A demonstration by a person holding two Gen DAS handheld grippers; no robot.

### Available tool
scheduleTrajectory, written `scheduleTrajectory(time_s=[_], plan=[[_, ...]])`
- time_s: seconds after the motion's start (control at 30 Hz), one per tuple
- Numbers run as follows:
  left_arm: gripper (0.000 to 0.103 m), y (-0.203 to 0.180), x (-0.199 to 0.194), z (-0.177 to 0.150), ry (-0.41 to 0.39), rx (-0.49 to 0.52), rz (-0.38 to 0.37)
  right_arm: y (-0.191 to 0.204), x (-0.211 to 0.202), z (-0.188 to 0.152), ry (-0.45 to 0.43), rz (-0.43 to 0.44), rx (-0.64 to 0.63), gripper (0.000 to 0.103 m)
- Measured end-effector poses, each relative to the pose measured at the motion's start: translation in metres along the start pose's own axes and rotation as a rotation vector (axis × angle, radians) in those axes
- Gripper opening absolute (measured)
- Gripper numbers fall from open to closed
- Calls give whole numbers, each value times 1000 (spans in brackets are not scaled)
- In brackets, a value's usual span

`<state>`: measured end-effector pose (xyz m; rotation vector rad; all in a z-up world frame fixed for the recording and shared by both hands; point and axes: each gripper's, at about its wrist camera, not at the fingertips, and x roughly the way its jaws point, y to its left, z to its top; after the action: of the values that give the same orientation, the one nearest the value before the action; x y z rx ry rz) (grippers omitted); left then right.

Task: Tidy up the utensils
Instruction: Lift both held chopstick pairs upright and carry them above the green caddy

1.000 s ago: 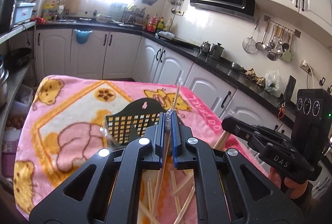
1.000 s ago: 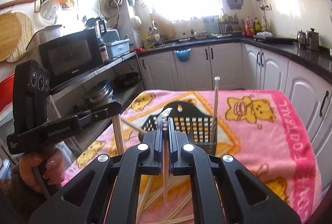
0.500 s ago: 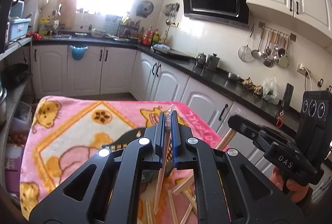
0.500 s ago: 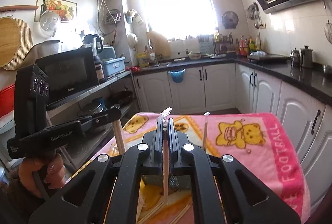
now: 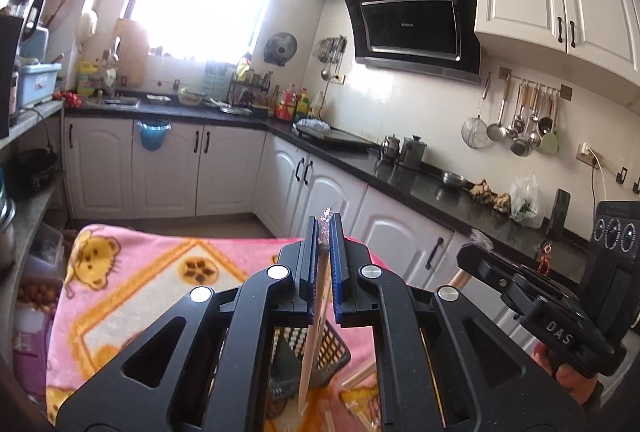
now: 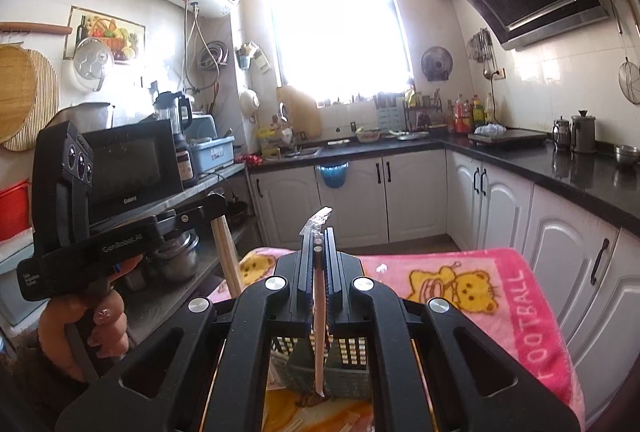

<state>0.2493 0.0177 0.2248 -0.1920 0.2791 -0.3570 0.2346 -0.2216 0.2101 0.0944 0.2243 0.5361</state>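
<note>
A pale wooden chopstick in a clear plastic sleeve is clamped upright in the closed left gripper, hanging over the black mesh utensil basket on the pink bear-patterned blanket. In the right wrist view, a second sleeved wooden chopstick is pinched by the closed right gripper above that basket.

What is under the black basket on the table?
The black mesh basket stands on a pink bear-print blanket. What the blanket covers cannot be seen. The basket's base is mostly hidden by the right gripper.
</note>
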Motion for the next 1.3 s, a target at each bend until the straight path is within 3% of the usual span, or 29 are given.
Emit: scheduleTrajectory(time_s=[0.3,0.7,1.3], plan=[[3,-6,17,12,-79,36,55,1,9,15,-54,-4,-21,5],[3,3,44,-7,-102,38,104,-8,36,8,-74,-35,-40,5],[3,26,76,-61,3,-20,120,-30,82,-46,29,-48,31,5]])
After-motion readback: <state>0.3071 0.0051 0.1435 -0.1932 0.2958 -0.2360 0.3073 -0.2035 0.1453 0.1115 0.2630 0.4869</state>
